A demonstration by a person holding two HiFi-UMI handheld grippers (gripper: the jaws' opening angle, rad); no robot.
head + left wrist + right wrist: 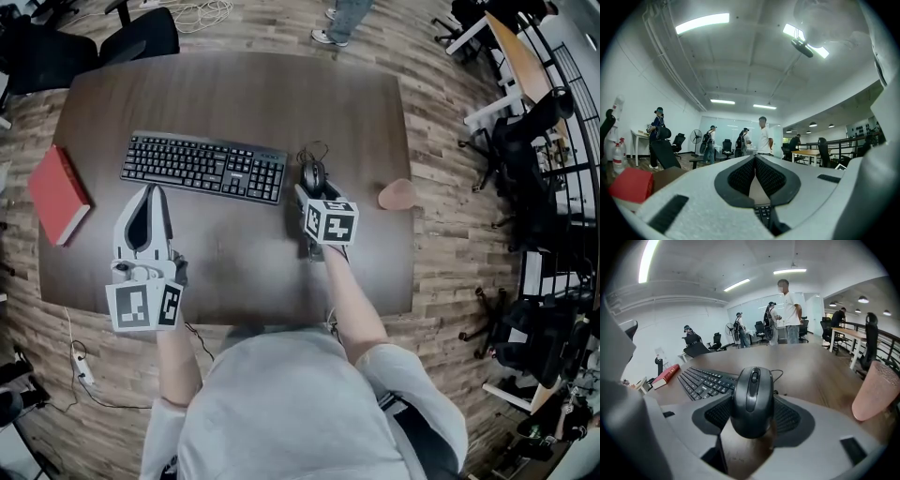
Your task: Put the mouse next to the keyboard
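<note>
Black mouse (752,390), nose pointing away along the right tool (752,416) that seemingly clamps it, beside the keyboard (705,380)

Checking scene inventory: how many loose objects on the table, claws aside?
4: keyboard at centre; mouse off its right end, in the right claw; red book at left edge; pink cup at right. Nothing seems hidden.

The right claw (753,409) is gripping the black mouse (752,397) by its sides, its cable (776,375) curling behind, while the keyboard (705,380) is lying just beside it on the brown bench (811,369), a red book (665,375) sitting nearer the left edge and a pink cup (874,390) standing toward the right edge.
</note>
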